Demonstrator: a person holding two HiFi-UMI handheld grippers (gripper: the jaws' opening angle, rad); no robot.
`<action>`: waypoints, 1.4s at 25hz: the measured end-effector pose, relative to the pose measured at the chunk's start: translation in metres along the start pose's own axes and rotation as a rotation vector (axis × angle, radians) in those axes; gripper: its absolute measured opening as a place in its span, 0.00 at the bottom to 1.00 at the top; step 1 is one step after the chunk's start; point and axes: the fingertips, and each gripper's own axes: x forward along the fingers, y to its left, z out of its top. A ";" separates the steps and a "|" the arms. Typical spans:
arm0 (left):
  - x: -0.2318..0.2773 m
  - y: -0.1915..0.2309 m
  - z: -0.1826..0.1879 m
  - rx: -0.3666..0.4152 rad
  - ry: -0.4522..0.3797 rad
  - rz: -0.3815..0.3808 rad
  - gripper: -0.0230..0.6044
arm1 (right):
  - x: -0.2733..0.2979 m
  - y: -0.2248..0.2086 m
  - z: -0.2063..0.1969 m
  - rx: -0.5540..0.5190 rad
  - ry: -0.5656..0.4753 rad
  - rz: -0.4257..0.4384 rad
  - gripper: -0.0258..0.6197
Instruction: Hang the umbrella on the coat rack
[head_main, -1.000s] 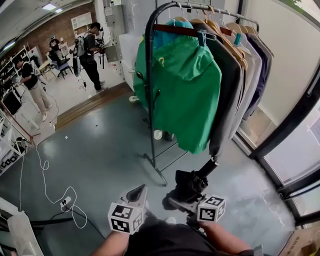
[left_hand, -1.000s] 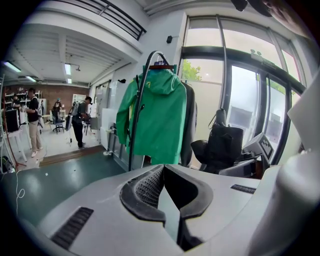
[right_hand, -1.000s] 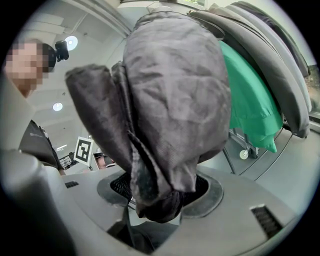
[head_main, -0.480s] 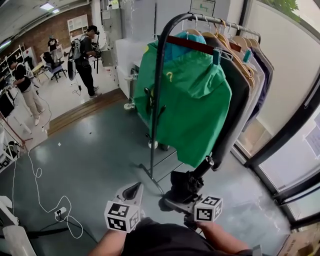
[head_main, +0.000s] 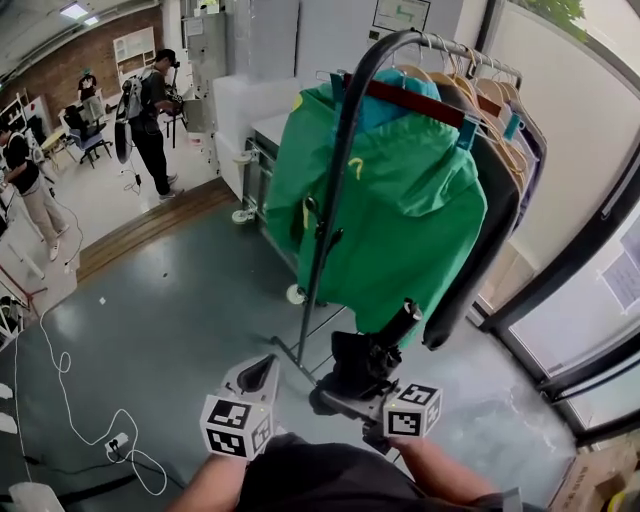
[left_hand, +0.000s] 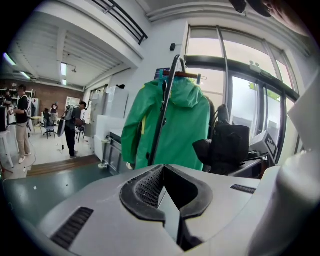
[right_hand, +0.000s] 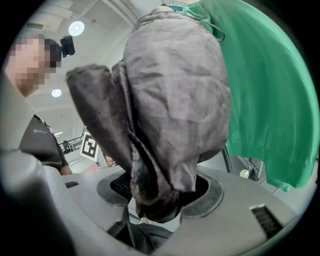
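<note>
I am working in what looks like a shared lab or workshop hall. Far beyond the left tongs (head_main: 261, 374) stands a brick wall (head_main: 50, 55) and a person with a backpack (head_main: 147, 118). A loose cable (head_main: 64, 362) trails over the painted concrete floor (head_main: 190, 300) to their left, and tall windows (head_main: 600, 300) stand well to their right.

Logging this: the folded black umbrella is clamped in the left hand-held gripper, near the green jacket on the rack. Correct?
No: the right hand-held gripper clamps the umbrella, as the right gripper view shows; the left hand-held gripper is shut on nothing. The umbrella is indeed near the green jacket on the rack.
</note>
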 end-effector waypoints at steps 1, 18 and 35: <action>0.001 0.009 0.002 -0.002 -0.002 0.004 0.06 | 0.006 0.000 0.003 -0.003 -0.002 -0.002 0.40; 0.015 0.092 0.003 0.017 0.034 -0.078 0.06 | 0.090 0.014 0.067 -0.091 -0.040 -0.037 0.40; -0.015 0.142 -0.009 -0.082 -0.003 0.076 0.06 | 0.153 0.024 0.149 -0.260 -0.015 0.077 0.40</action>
